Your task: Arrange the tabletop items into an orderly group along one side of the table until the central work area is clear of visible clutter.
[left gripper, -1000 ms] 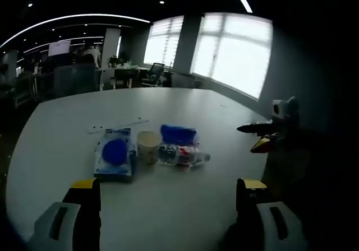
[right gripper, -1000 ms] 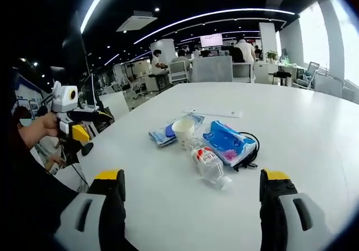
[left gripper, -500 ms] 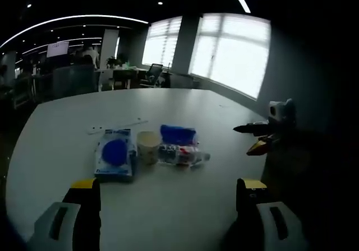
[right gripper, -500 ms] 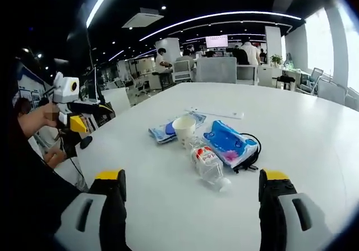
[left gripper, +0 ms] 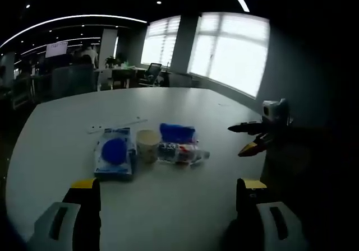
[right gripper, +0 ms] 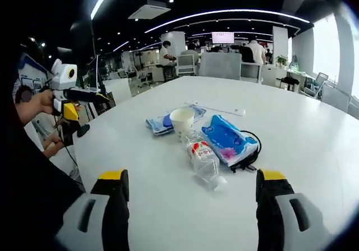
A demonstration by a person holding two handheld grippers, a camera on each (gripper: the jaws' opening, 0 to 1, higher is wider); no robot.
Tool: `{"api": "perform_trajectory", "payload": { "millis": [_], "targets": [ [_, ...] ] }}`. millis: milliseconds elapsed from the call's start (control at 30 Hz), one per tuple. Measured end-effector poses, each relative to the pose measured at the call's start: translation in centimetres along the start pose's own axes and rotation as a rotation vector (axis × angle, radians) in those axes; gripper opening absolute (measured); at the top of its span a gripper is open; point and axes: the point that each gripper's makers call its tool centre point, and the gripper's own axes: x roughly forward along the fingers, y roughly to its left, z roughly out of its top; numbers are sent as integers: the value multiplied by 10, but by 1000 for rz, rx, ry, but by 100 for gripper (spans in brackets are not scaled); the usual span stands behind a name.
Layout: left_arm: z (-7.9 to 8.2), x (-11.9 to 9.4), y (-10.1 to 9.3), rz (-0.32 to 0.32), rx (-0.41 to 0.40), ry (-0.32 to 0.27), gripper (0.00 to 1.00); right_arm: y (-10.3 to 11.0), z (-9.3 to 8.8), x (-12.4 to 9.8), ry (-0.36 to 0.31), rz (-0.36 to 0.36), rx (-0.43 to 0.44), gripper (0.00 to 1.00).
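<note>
Left gripper view. The left gripper [left gripper: 168, 198] is held above the near edge of the white worktop [left gripper: 67, 122]; its two fingers [left gripper: 84, 200] are spread wide, nothing between them. The items sit in a tight cluster near mid-worktop, well ahead of the fingers: a flat blue packet [left gripper: 115, 153] on the left, a paper cup [left gripper: 147, 145] upright just beside it, then a clear plastic bottle [left gripper: 180, 153] lying on its side with its cap end pointing right. A blue pouch [left gripper: 178, 133] lies behind the bottle, touching it. A thin white strip [left gripper: 118, 124] lies apart, farther back. The right gripper [left gripper: 255, 136] enters from the right past the worktop edge, fingers apart and empty.

Right gripper view. The right gripper [right gripper: 190, 198] hovers over the near worktop [right gripper: 291, 122], fingers [right gripper: 112, 198] released and wide, holding nothing. Same cluster seen from the other side: bottle [right gripper: 202, 158] nearest, cup [right gripper: 182, 122] upright behind it, flat blue packet [right gripper: 162, 122] to the cup's left, blue pouch [right gripper: 227, 142] to the right with a black cable [right gripper: 251, 150] looped at its far edge. The white strip [right gripper: 216, 109] lies beyond. The left gripper [right gripper: 70, 97] shows at far left, off the worktop edge, held in a hand [right gripper: 35, 104]; its fingers look apart.
</note>
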Motion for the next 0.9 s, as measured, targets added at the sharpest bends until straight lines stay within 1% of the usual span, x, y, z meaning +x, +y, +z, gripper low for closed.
{"api": "perform_trajectory", "payload": {
  "millis": [200,267,533,667,767,900],
  "targets": [
    [-3,0,-4,-8,14,18,100,-4,-9,8,21,8,-20,84],
    [-4,0,-4,-10,27,23,100,-4,-13,12,37,19,-27,82],
    [-4,0,-6,-22,33,25,100,-13,-26,24,77,45,-69,76],
    [-5,0,-8,-18,25,26,100,-19,-32,30,99,54,-101,71],
    [-6,0,-9,-20,29,28,100,-21,-34,34,108,63,-107,67],
    [-7,0,-12,-21,34,33,100,-25,-42,42,140,85,-125,64]
  ]
}}
